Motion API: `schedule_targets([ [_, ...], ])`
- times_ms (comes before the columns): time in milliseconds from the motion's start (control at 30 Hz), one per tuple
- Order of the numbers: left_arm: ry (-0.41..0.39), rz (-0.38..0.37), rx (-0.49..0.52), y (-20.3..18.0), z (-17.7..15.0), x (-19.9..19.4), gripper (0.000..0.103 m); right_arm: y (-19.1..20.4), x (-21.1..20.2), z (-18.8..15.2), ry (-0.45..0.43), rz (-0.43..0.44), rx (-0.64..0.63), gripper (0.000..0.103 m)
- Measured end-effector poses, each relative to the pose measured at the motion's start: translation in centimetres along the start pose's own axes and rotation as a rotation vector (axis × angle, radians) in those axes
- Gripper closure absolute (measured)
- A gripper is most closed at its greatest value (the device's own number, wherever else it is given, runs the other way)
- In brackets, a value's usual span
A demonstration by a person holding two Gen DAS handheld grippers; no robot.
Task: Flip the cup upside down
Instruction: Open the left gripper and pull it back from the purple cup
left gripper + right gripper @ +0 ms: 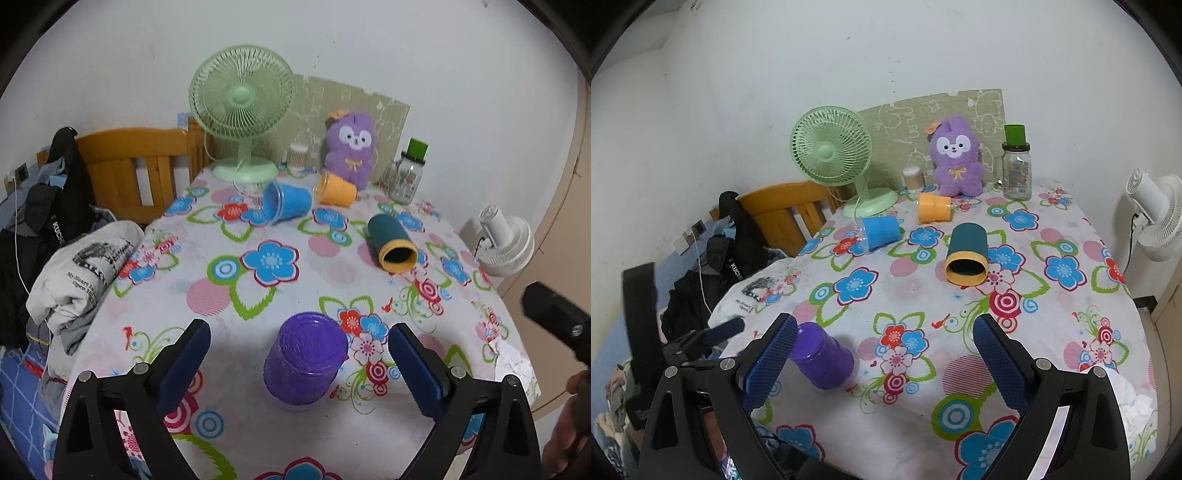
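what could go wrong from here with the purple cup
The purple cup stands upside down near the table's front edge; the open left gripper straddles it, so a careless move may knock it off. The teal cup, blue cup and orange cup lie sideways and could roll if bumped.

Purple cup (306, 356) inverted, between spread left tongs (299, 354)

Even, soft indoor light; faint shadows on the near table (280, 229). Fisheye bends edges, corners go black; mild blur.
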State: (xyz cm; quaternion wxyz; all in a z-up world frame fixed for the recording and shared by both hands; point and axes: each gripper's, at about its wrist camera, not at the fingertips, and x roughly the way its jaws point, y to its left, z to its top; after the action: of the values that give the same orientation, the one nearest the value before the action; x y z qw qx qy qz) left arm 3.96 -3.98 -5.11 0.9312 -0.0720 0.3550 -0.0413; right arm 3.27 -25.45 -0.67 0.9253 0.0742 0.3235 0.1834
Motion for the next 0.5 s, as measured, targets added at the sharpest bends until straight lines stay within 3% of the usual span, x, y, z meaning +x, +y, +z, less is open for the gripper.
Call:
schedule_targets([
  [500,-0.077,0.017,-0.012,0.8,0.5,-3.1,0.002,1.4,-0.4,0.1,-0.009,0.010,-0.031,0.006],
])
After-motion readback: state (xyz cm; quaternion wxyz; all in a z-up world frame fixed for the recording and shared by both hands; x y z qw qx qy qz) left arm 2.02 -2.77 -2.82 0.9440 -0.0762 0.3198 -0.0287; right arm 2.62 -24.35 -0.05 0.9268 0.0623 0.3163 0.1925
